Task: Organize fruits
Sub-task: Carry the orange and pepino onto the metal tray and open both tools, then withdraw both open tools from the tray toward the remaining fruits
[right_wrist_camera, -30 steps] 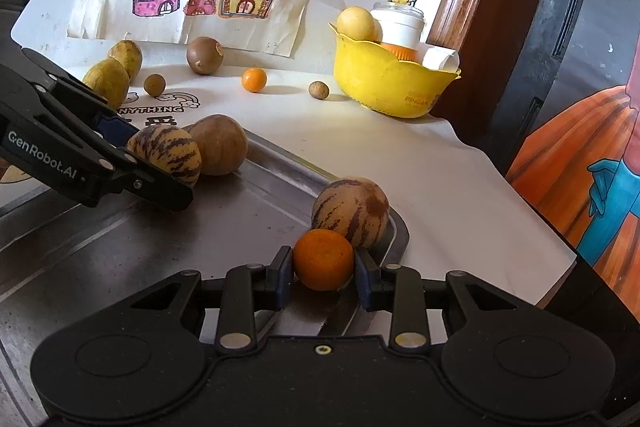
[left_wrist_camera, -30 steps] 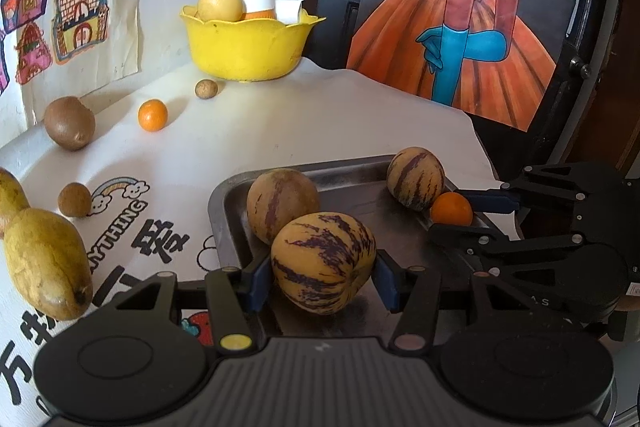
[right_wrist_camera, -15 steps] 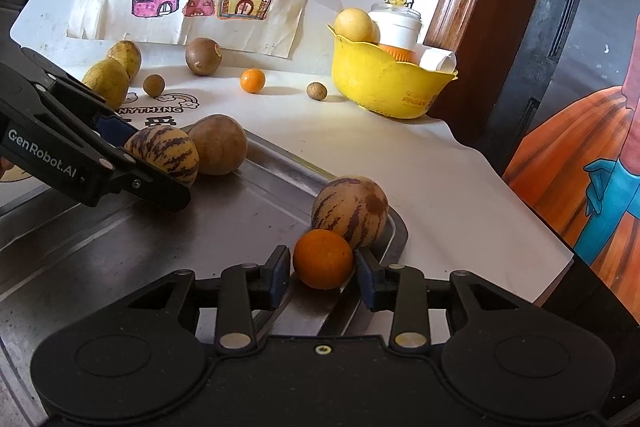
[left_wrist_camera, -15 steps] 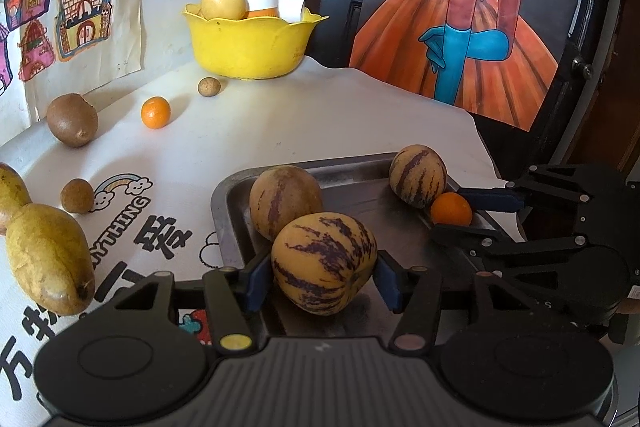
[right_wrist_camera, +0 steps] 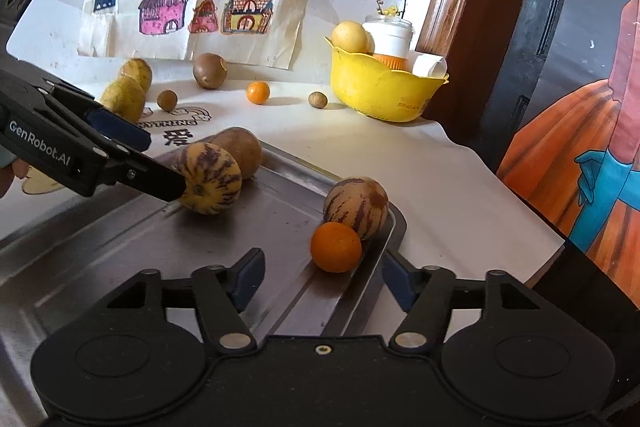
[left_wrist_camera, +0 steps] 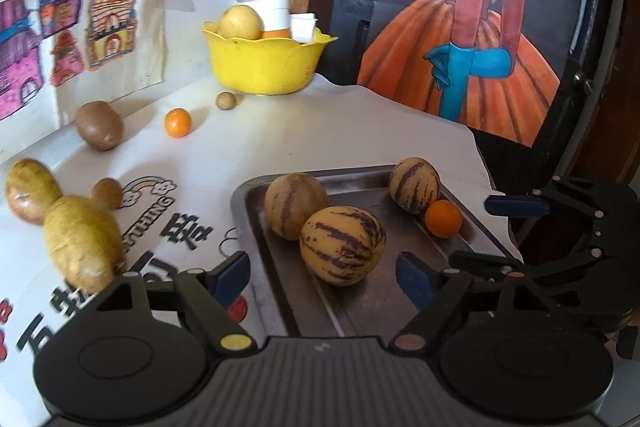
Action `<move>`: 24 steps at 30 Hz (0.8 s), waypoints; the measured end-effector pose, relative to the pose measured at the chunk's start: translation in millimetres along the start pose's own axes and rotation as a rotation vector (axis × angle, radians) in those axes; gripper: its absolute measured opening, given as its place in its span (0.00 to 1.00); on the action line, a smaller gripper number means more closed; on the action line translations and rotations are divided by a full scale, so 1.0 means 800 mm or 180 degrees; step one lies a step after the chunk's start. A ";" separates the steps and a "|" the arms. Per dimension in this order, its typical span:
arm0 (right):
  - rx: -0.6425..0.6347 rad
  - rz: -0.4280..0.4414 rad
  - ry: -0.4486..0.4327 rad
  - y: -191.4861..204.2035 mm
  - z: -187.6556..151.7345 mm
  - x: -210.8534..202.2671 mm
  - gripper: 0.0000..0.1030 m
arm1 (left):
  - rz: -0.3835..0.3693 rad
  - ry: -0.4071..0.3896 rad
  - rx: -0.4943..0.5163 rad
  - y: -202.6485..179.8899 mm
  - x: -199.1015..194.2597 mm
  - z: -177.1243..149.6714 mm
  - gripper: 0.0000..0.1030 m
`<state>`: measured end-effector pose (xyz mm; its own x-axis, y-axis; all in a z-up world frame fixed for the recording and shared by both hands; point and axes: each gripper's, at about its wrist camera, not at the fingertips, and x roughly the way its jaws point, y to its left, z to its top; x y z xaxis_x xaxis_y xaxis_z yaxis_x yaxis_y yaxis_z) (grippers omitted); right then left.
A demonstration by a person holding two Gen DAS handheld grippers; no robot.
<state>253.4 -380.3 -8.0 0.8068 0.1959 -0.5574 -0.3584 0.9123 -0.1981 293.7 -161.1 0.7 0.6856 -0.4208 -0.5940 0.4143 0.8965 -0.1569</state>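
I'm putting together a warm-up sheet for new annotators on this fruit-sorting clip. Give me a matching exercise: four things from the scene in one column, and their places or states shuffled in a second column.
Things
1. small orange
2. yellow bowl
3. kiwi
4. left gripper

Places or states
A. open, a striped melon lying free between its fingers
B. on the metal tray, touching a striped melon at the tray's corner
C. on the tablecloth by the wall drawings
D. at the table's far end, holding a pale round fruit and a white jar

Pairs: 1-B, 2-D, 3-C, 4-A
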 end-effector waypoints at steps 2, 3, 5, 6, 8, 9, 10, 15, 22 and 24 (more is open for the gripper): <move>0.0019 0.0010 -0.0012 0.003 0.000 -0.009 0.72 | 0.0029 -0.0039 -0.0056 0.002 -0.010 -0.003 0.87; 0.0030 0.0015 -0.0024 0.005 0.000 -0.013 0.75 | 0.0048 -0.0064 -0.0081 0.003 -0.016 -0.004 0.90; 0.0053 0.0028 -0.0045 0.009 0.001 -0.023 0.78 | 0.0101 -0.0123 -0.0128 0.005 -0.028 -0.007 0.94; 0.0061 0.0033 -0.0051 0.012 0.001 -0.027 0.80 | 0.0127 -0.0149 -0.0141 0.006 -0.034 -0.009 0.96; 0.0082 0.0039 -0.0059 0.017 0.001 -0.036 0.84 | 0.0174 -0.0192 -0.0164 0.008 -0.046 -0.013 0.99; 0.0095 0.0045 -0.0056 0.020 0.001 -0.041 0.87 | 0.0192 -0.0212 -0.0172 0.008 -0.052 -0.015 1.00; 0.0108 0.0056 -0.0053 0.022 0.001 -0.045 0.90 | 0.0207 -0.0227 -0.0179 0.009 -0.057 -0.017 1.00; 0.0207 0.0093 -0.0008 0.037 -0.003 -0.065 0.97 | 0.0303 -0.0253 -0.0184 0.010 -0.082 -0.034 1.00; 0.0448 0.0234 0.0208 0.062 -0.011 -0.094 0.99 | 0.0485 -0.0270 -0.0180 0.012 -0.122 -0.069 1.00; 0.0495 0.0270 0.0272 0.070 -0.014 -0.102 0.99 | 0.0499 -0.0246 -0.0174 0.016 -0.133 -0.078 1.00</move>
<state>162.3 -349.2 17.5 0.7316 0.2493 -0.6345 -0.3412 0.9397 -0.0242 188.7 -96.4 12.1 0.7840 -0.2827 -0.5526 0.2671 0.9573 -0.1109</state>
